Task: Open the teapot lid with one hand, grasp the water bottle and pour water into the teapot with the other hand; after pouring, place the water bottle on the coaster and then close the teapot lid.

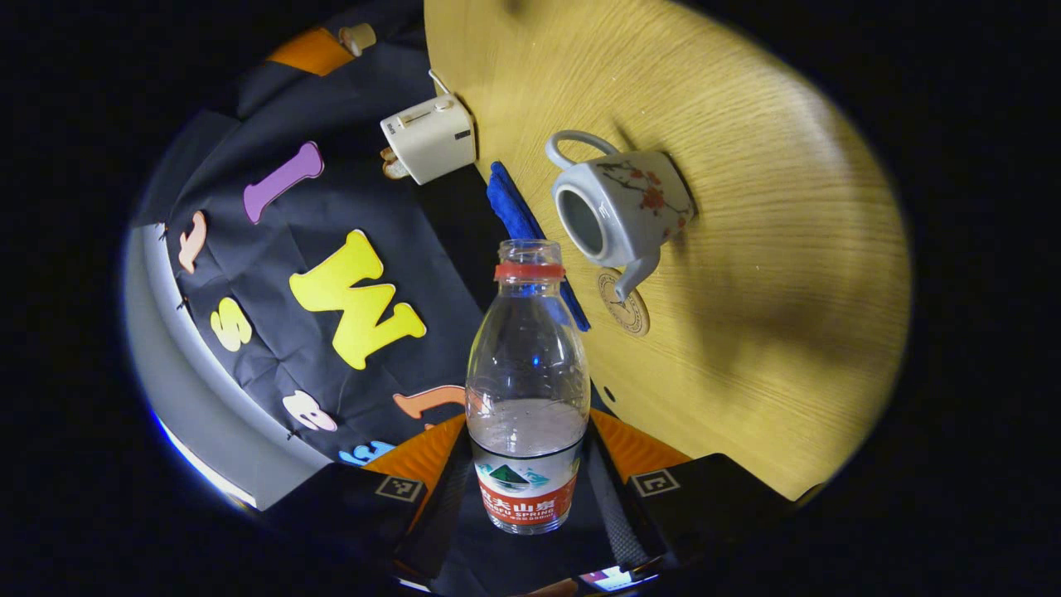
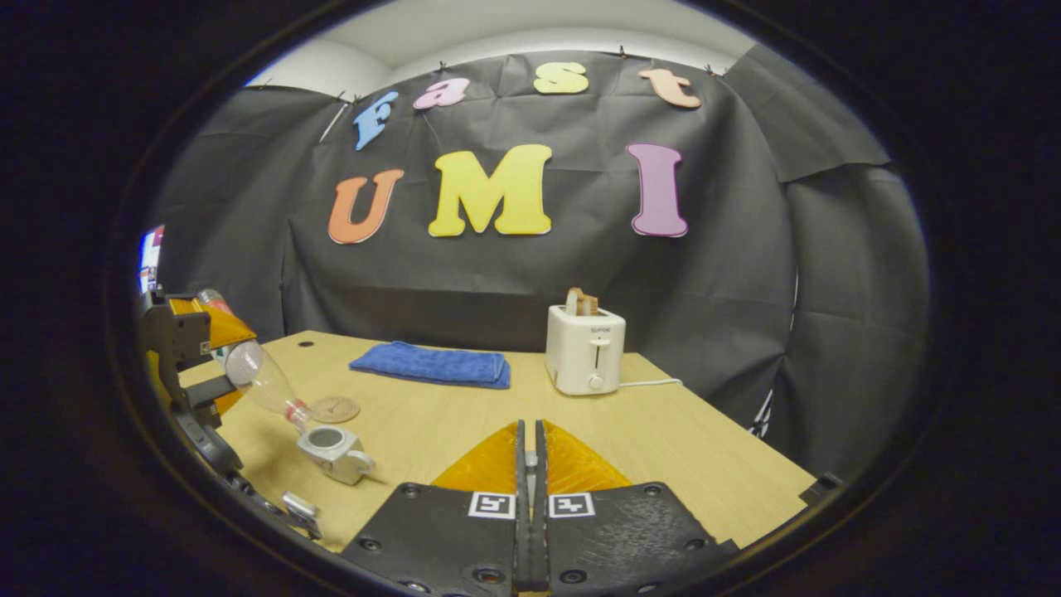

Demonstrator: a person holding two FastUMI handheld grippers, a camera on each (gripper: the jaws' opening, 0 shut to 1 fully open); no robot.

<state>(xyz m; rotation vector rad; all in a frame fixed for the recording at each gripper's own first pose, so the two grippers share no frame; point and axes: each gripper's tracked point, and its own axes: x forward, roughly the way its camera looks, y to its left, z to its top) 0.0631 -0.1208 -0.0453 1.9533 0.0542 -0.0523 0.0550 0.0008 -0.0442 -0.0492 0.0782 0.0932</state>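
A clear water bottle [image 1: 527, 390] with a red neck ring and no cap stands between my left gripper's [image 1: 527, 489] fingers, which are shut on its labelled lower part. Some water shows above the label. The white flowered teapot [image 1: 630, 207] lies beyond the bottle's mouth with its top uncovered, its spout over the round coaster [image 1: 630, 311]. In the right gripper view the bottle [image 2: 257, 377] tilts down with its mouth at the teapot [image 2: 336, 454] opening, and the coaster [image 2: 334, 408] lies just behind. My right gripper [image 2: 530, 458] is shut with a small pale piece pinched between its fingers, the rest hidden.
A folded blue towel [image 2: 431, 363] lies at the back of the wooden table [image 2: 663, 448]. To its right a white toaster [image 2: 585, 348] holds bread, and its cord runs right. The black cloth wall stands close behind the table.
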